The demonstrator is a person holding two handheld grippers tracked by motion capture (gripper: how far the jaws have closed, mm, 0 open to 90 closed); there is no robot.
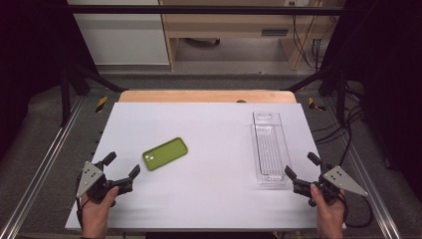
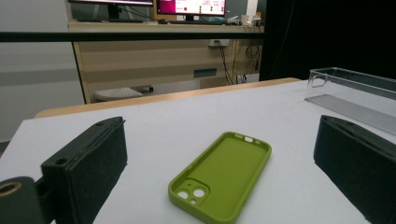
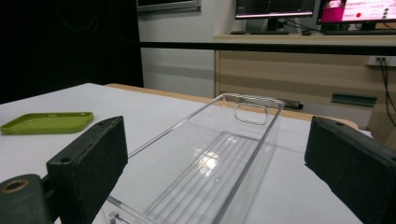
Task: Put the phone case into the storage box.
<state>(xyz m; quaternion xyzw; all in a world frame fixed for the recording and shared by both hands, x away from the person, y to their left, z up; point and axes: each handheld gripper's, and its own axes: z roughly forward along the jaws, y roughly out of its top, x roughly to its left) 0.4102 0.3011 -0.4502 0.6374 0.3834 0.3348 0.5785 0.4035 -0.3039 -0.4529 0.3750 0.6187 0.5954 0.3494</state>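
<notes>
A green phone case point(image 1: 165, 154) lies hollow side up on the white table, left of centre; the left gripper view has it point(image 2: 222, 175) just ahead, between the two black jaws. My left gripper point(image 1: 122, 165) rests near the front left edge, open and holding nothing, a short way short of the case. A long clear plastic bin point(image 1: 267, 148) stands on the right, running front to back. My right gripper point(image 1: 302, 165) is open at the bin's near end, empty. The right gripper view looks along the clear bin point(image 3: 219, 163), with the green case point(image 3: 46, 122) far left.
The white tabletop point(image 1: 214, 199) has a wooden strip point(image 1: 206, 96) at its far edge. Metal frame rails point(image 1: 40, 169) run along both sides. Cables point(image 1: 348, 134) hang at the right, outside the table. A wooden cabinet and monitors stand beyond.
</notes>
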